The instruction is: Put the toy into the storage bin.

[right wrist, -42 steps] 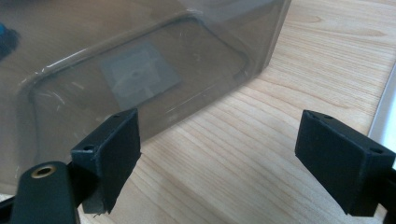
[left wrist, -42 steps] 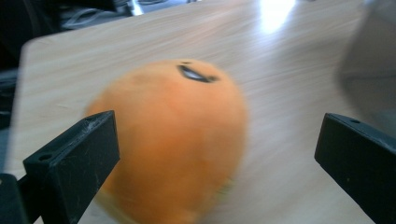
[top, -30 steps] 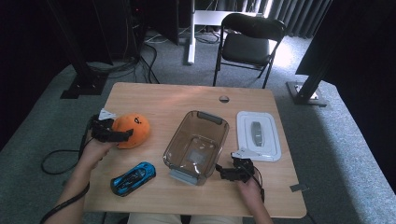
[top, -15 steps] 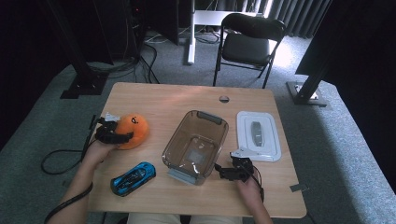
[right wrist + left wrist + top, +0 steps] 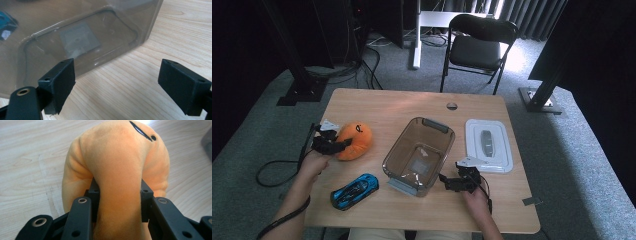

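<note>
- The left gripper (image 5: 343, 145) has just been closing its jaws, and now they squeeze the orange plush toy (image 5: 355, 140) from both sides.
- In the left gripper view the pads (image 5: 94, 192) press into the soft orange plush toy (image 5: 120, 170), which bulges between them.
- The toy lies on the left part of the wooden table (image 5: 412, 105), well apart from the box.
- The clear brown box (image 5: 418, 155) sits in the middle of the table. It has no toy in it; a pale square shows at its bottom.
- Its white lid (image 5: 488, 145) lies flat just to the right of it.
- A blue toy car (image 5: 354, 191) lies on the table near the front, left of the box.
- The right gripper (image 5: 447, 181) rests by the box's near right corner, its jaws wide apart with bare table between them.
- In the right gripper view the box (image 5: 82, 37) is just beyond the left jaw.
</note>
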The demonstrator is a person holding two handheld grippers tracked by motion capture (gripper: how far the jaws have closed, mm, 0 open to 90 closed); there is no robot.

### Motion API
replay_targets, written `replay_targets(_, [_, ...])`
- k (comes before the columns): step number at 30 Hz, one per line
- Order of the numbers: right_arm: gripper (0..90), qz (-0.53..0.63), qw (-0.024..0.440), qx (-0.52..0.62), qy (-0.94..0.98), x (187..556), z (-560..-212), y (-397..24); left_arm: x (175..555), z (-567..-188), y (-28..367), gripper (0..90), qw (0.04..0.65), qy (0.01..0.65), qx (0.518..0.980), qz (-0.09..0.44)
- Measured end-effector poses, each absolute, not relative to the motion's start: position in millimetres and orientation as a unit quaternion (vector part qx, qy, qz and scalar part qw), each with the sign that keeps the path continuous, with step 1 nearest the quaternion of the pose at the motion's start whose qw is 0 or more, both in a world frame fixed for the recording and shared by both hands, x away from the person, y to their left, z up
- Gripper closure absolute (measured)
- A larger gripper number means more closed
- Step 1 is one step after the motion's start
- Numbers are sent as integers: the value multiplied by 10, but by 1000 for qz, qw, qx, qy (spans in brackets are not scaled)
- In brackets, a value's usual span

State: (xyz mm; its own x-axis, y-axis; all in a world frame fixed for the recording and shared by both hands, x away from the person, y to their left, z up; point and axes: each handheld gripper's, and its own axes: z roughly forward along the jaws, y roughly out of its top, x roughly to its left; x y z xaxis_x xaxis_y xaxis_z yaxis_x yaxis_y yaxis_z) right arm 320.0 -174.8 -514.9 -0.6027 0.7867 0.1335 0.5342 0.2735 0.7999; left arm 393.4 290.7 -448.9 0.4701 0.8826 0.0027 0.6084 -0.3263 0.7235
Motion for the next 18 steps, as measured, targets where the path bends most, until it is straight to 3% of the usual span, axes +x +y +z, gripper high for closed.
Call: replay_targets(18, [139, 434, 147, 416, 785, 3237, -5122, -1648, 3772, -3553, 2531, 674, 405, 423, 782, 211])
